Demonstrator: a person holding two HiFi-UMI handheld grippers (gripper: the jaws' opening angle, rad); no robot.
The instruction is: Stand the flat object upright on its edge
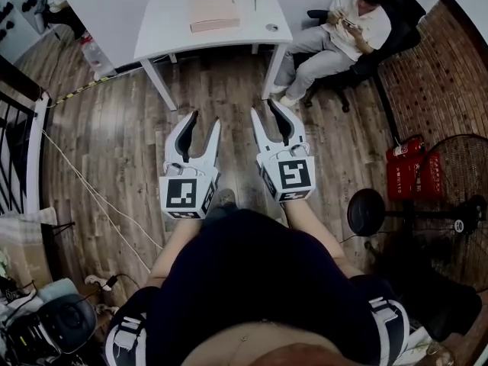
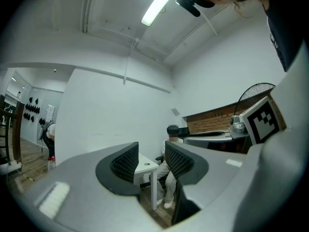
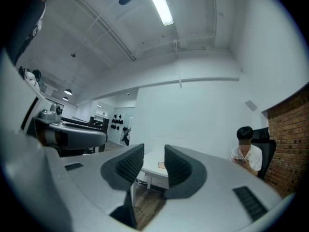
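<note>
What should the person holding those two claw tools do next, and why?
Probably walk forward to the white table. The flat pinkish object lies flat on it, across a stretch of wooden floor from both tools. The left gripper and right gripper point that way, jaws apart with nothing between them, so neither looks able to reach it yet.
</note>
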